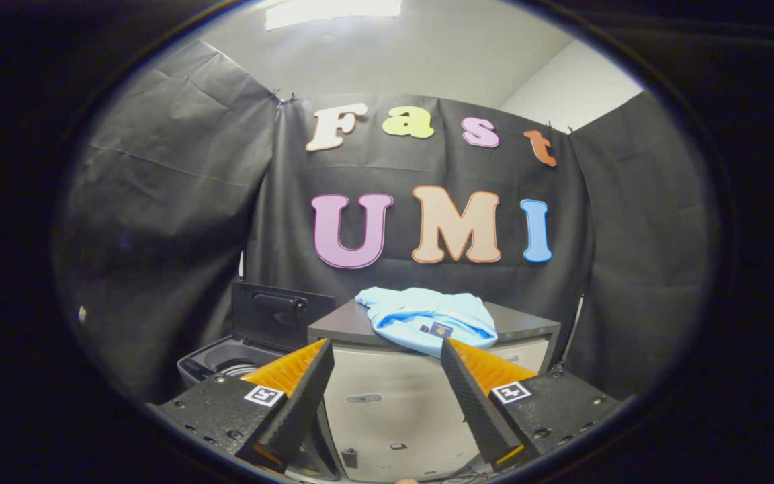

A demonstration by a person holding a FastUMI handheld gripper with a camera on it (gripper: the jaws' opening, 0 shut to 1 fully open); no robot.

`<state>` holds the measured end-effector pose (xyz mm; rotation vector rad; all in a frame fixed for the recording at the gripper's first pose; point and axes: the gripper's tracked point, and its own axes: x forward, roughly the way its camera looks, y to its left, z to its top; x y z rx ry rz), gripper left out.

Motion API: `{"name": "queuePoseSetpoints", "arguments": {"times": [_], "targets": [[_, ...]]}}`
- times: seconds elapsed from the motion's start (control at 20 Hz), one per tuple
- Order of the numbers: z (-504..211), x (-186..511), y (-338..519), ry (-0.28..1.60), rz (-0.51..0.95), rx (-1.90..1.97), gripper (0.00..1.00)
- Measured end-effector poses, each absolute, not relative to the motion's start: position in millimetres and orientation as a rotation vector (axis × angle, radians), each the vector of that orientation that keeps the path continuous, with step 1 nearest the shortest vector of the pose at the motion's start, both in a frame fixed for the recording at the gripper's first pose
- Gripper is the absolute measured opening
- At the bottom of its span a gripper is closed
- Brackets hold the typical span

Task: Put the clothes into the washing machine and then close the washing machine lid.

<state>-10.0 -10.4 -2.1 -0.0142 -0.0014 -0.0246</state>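
In the gripper view, the hand-held gripper point(387, 359) is seen with its two fingers spread wide apart, and nothing is held between them. Each finger is black with ribbed inner pads and an orange side face, and a small square marker is carried on the black block behind each one. The left finger's tip point(323, 349) is seen in front of the cabinet's left corner, and the right finger's tip point(447, 349) lies just below the near edge of the clothes.

The clothes point(427, 316), a crumpled light blue garment with a small dark label at its near edge, are laid on the dark top of a pale cabinet point(387, 403), beyond the fingers and slightly toward the right one. The garment is not touched by either finger. A dark slot and small fittings are seen on the cabinet's pale front, between the fingers.

The washing machine point(226, 359) is placed just beside the cabinet, on its left, lower than the cabinet top. Its dark lid point(279, 316) is raised upright behind the opening, so the tub is seen open, partly hidden by the left finger
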Motion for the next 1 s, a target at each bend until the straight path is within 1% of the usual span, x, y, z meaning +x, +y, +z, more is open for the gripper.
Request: {"name": "queuePoseSetpoints", "arguments": {"times": [0.6, 1.0], "targets": [[3.0, -8.1, -14.5, -0.008, -0.032, -0.007, 0.97], [35.1, 26.8, -16.1, -0.025, -0.006, -0.026, 0.97]]}}
